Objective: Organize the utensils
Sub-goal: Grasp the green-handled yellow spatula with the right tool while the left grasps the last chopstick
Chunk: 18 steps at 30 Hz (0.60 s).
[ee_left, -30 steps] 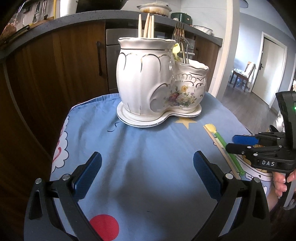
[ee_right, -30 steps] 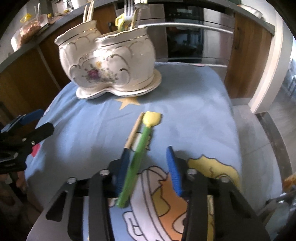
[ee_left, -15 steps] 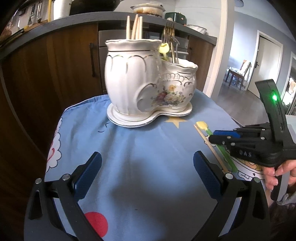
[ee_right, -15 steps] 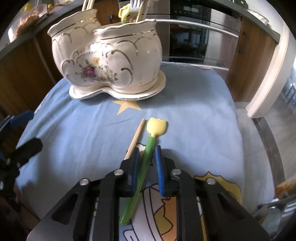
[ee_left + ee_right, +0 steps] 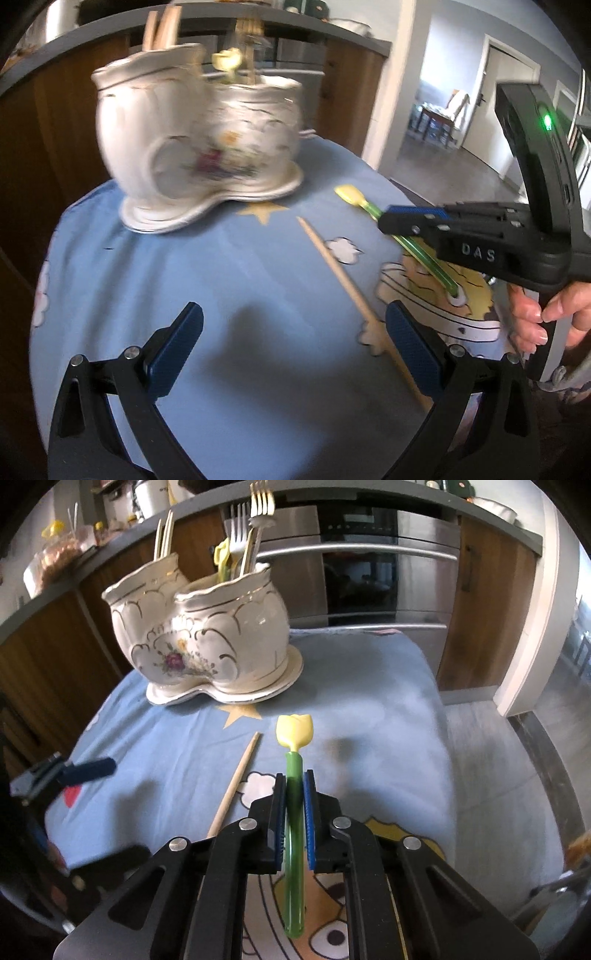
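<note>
Pinching the green-handled tulip spoon [image 5: 294,812] in the right tongs [image 5: 294,786], pads pressed on the stem and closing the last bit onto it. Carrying the yellow tulip head out toward twelve o'clock in the right wrist view, the handle tail trailing back to six o'clock over the cartoon print on the blue cloth [image 5: 369,701]. Lifting looks to be just starting; whether the spoon is clear of the surface cannot be told from here.

Holding the left tongs [image 5: 291,343] spread wide and empty, low over the cloth. Lying loose at about three o'clock of them, in the left wrist view, the wooden chopstick [image 5: 347,288], its far end running under the right-hand pad.

Standing at eleven o'clock from the spoon, the double ceramic holder [image 5: 207,642] on its saucer: chopsticks in the far cup, forks [image 5: 247,535] and another yellow-headed spoon in the near cup.

Judging the step in hand as picking up the spoon. Calling next for raising it, tipping the handle downward, and dropping it into the near cup among the forks without knocking the rim. Leaving the chopstick for the left tongs.
</note>
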Each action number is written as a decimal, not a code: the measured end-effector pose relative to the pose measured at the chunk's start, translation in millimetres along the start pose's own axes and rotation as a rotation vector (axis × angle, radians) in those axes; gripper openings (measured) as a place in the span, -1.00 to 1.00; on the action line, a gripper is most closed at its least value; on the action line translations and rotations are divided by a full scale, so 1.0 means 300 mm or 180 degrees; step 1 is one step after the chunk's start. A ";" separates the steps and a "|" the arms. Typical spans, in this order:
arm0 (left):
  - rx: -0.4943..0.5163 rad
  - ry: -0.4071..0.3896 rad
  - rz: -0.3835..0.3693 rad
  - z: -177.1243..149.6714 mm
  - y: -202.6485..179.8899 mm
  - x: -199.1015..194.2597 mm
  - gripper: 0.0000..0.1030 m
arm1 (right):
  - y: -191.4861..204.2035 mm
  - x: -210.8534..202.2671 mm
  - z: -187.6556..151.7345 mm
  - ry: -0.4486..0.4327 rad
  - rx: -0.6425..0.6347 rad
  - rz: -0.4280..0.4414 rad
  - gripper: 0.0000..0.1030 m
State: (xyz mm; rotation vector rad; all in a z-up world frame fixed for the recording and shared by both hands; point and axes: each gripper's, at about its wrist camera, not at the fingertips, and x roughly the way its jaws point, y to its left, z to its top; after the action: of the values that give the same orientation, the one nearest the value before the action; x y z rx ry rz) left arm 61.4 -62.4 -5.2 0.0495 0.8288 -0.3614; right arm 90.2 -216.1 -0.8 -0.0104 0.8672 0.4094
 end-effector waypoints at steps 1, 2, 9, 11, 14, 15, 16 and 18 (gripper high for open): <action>0.0024 0.0019 -0.0013 0.000 -0.018 0.008 0.82 | -0.007 -0.007 -0.003 -0.0012 0.0004 0.0009 -0.80; 0.0052 0.0052 -0.0024 0.001 -0.038 0.019 0.69 | -0.001 -0.011 -0.005 -0.0019 0.0005 0.0011 -0.80; 0.0246 0.0270 -0.0034 0.004 -0.134 0.084 0.15 | -0.014 -0.035 -0.013 -0.0077 0.0038 0.0033 -0.80; 0.0397 0.0273 0.0060 0.005 -0.160 0.093 -0.07 | -0.014 -0.036 -0.013 -0.0078 0.0036 0.0042 -0.80; 0.0462 0.0289 -0.0008 0.018 -0.161 0.101 -0.74 | -0.005 -0.038 -0.016 -0.0074 0.0000 0.0073 -0.80; 0.0439 0.0305 -0.0056 0.022 -0.152 0.099 -0.76 | 0.000 -0.036 -0.017 -0.0070 -0.0019 0.0082 -0.80; 0.0418 0.0318 -0.0100 0.026 -0.138 0.096 -0.79 | 0.008 -0.034 -0.017 -0.0060 -0.0049 0.0092 -0.80; 0.0422 0.0323 -0.0096 0.026 -0.102 0.078 -0.89 | 0.022 -0.026 -0.020 -0.0020 -0.0093 0.0114 -0.80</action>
State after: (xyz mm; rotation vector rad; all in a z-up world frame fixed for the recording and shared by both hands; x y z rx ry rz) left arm 71.2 -99.5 -14.0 0.1802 0.9056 -0.4450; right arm 78.7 -213.7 2.2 -0.0204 0.8561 0.4555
